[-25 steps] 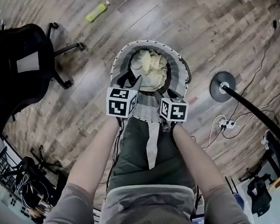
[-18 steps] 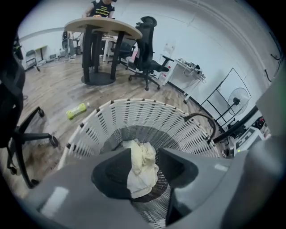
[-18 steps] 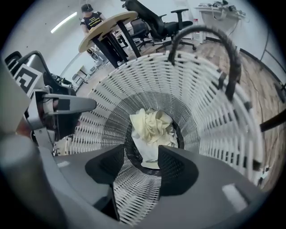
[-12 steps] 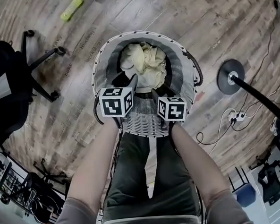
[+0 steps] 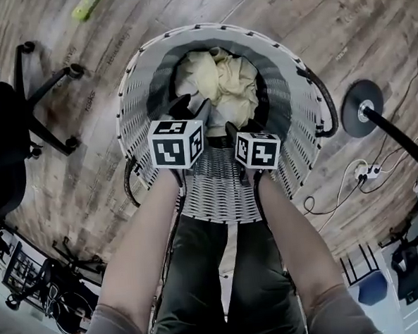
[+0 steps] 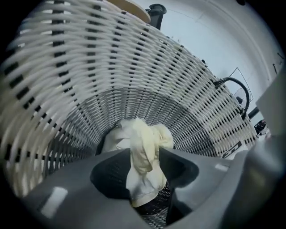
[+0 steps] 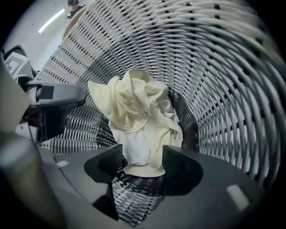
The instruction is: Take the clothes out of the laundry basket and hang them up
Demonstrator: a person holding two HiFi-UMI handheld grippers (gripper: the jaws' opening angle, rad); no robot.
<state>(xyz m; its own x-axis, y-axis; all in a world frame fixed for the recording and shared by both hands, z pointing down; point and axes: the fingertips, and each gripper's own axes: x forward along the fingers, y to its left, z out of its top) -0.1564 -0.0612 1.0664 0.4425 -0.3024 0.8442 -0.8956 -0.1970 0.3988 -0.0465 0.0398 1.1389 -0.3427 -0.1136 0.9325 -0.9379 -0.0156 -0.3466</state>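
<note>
— Are they gripping anything?
— No. The left gripper (image 6: pixel 143 154) jaws stand apart; the right gripper (image 7: pixel 142 154) jaws have just been opening, nothing pinched. The crumpled pale-yellow garment (image 5: pixel 221 81) lies just beyond both, inside the round white woven laundry basket (image 5: pixel 295 126).

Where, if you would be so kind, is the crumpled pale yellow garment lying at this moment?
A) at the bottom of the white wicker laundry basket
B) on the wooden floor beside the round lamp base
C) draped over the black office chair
A: the pale yellow garment sits deep inside the white wicker laundry basket, ringed by its woven wall.
</note>
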